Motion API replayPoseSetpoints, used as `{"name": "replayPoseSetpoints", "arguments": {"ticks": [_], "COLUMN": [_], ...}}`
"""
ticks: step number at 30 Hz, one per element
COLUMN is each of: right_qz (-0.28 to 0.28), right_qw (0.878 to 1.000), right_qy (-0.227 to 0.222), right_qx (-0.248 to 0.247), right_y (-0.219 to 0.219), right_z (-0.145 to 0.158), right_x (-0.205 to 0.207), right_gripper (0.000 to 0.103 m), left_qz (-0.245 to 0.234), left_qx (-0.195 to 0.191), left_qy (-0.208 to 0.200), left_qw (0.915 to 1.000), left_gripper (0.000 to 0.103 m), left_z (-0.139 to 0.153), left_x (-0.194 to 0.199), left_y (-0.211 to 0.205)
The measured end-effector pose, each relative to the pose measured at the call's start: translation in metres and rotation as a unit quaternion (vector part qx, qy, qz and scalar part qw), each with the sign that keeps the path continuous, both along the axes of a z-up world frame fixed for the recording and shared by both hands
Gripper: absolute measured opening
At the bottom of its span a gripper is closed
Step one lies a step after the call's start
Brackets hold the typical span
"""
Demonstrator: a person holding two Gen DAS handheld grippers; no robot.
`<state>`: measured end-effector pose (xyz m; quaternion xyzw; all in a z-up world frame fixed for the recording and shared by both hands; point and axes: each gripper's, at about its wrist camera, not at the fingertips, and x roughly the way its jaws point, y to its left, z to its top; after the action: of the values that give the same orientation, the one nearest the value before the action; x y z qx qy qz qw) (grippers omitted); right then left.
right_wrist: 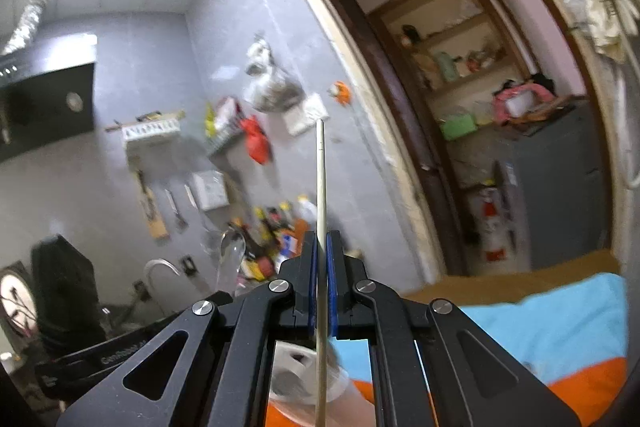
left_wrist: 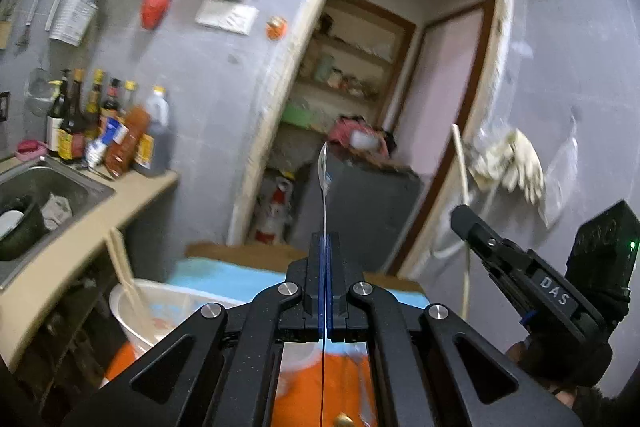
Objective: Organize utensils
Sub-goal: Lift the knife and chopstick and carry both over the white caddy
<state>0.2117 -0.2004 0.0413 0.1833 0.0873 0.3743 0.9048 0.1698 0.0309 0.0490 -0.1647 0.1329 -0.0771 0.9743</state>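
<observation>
Left wrist view is showing the left gripper [left_wrist: 325, 247] with its fingers clenched on a thin silvery metal spoon [left_wrist: 323, 179], seen edge-on, its bowl pointing up and away toward the doorway; the same spoon is appearing in the right wrist view as a pale shiny bowl [right_wrist: 232, 251] low at the left. Right gripper [right_wrist: 321, 251] is grasping a slim pale wooden chopstick [right_wrist: 320, 187] that is running straight out between its blue pads, and from the left camera that gripper [left_wrist: 464, 217] is showing at the right edge with the stick passing through it. Both utensils are being carried in the air, above and apart from the table with the blue and orange cloth [left_wrist: 208, 273]. To do this step well, I judge each grip should be kept firm and low on the shaft, since a thin stick and an edge-on spoon can swivel between flat pads, and each should be lowered handle-first into its holder. As for containers, a white round plastic basin [left_wrist: 120, 301] is sitting at the table's near-left edge with two more pale chopsticks [left_wrist: 124, 275] leaning in it and something reddish at the bottom. Beside it a steel sink [left_wrist: 92, 187] is holding a dark round pot and a crumpled cloth; what else lies there is too blurred to tell.
</observation>
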Motion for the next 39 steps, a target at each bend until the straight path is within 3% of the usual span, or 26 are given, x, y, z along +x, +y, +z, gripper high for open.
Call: {"name": "replayPoseSetpoints", "arguments": {"ticks": [4, 10, 17, 26, 39], "right_qz": [0.020, 0.024, 0.012, 0.016, 0.011], "right_qw": [0.999, 0.996, 0.998, 0.999, 0.998], "right_qy": [-0.012, 0.001, -0.016, -0.023, -0.064], "right_qx": [0.036, 0.085, 0.066, 0.037, -0.015], "right_y": [0.026, 0.048, 0.063, 0.073, 0.084], "right_z": [0.002, -0.022, -0.046, -0.077, -0.087], "right_x": [0.013, 0.032, 0.039, 0.035, 0.022], "right_gripper": [0.003, 0.003, 0.003, 0.003, 0.003], "left_qz": [0.041, 0.083, 0.106, 0.119, 0.128], "left_qx": [-0.030, -0.068, -0.100, -0.070, -0.024], "left_qy": [-0.021, -0.037, -0.054, -0.069, -0.074], "left_qw": [0.9985, 0.9935, 0.9878, 0.9881, 0.9887], "left_gripper": [0.000, 0.000, 0.000, 0.000, 0.000], "left_z": [0.004, -0.013, -0.046, -0.069, -0.089], "left_x": [0.002, 0.016, 0.028, 0.027, 0.028], "left_y": [0.050, 0.106, 0.131, 0.115, 0.097]}}
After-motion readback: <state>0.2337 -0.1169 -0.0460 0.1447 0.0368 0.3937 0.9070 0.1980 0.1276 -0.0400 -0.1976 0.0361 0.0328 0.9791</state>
